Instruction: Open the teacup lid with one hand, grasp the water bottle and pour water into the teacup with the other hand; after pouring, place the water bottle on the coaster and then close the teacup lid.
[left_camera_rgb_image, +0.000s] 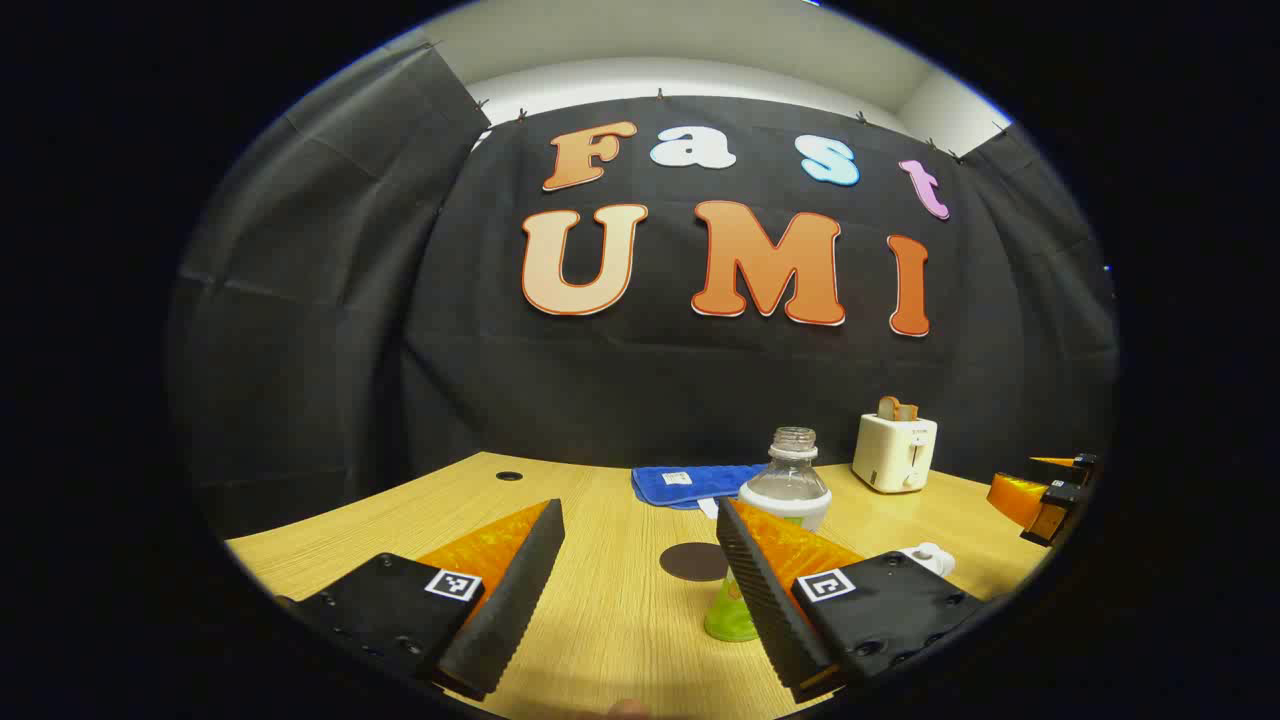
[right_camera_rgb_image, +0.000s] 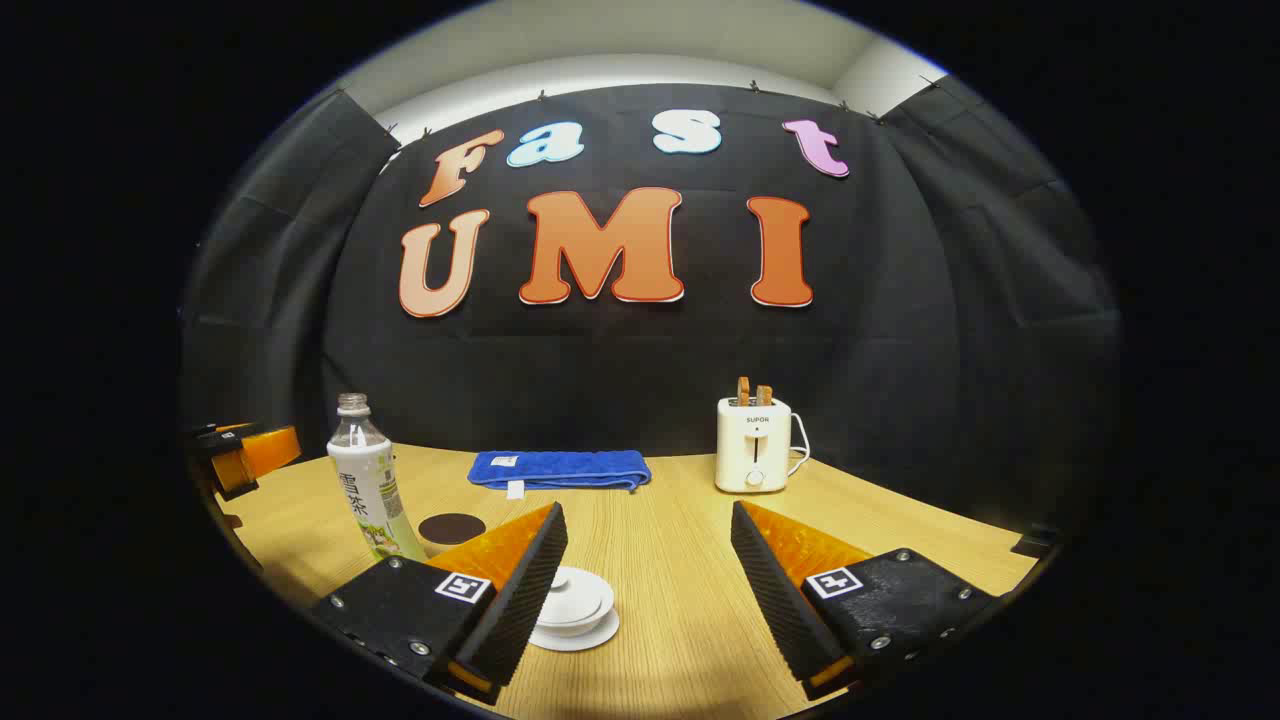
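One water bottle (right_camera_rgb_image: 368, 478), one teacup (right_camera_rgb_image: 572, 606), one coaster (right_camera_rgb_image: 451, 528)

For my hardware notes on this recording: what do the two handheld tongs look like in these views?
Both match. The left tongs have two wedge-shaped fingers with ridged inner faces, each on a flat black plate with screw heads and a small square black-and-white marker; glossy orange panels sit behind the fingers. The right tongs are built the same way. No cables or sleeves can be seen.

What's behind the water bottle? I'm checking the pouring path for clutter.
Behind the water bottle in the right gripper view is bare table and the booth wall; the coaster lies beside it. Whatever sits directly behind its base is hidden.
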